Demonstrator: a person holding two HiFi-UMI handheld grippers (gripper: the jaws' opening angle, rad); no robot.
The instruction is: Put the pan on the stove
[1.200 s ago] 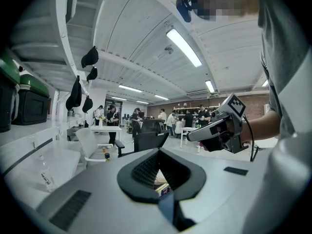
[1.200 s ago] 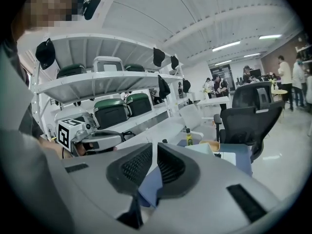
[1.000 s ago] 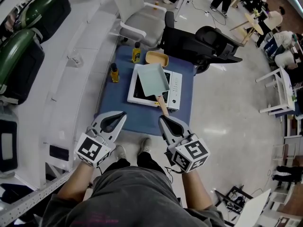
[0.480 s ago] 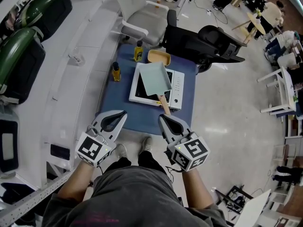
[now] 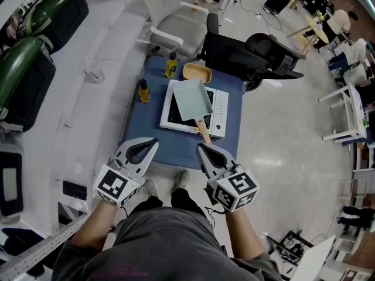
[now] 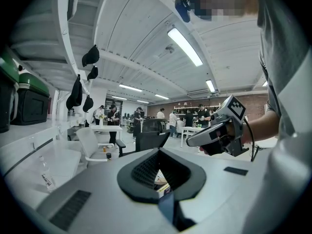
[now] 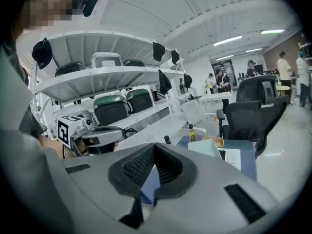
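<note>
With the left hand-held gripper (image 5: pixel 153 140) closed and empty, the pale green square pan with a wooden handle (image 5: pixel 192 98) sits on the white flat stove (image 5: pixel 218 107) atop a blue mat (image 5: pixel 176 148), the right hand-held gripper (image 5: pixel 200 147) likewise closed on nothing: the task looks complete.

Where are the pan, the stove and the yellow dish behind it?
pan (image 5: pixel 193 99), head view, middle of its pale green square body.
stove (image 5: pixel 218 107), head view, on its white control strip right of the pan.
yellow dish (image 5: pixel 195 72), head view, on its inside.
</note>
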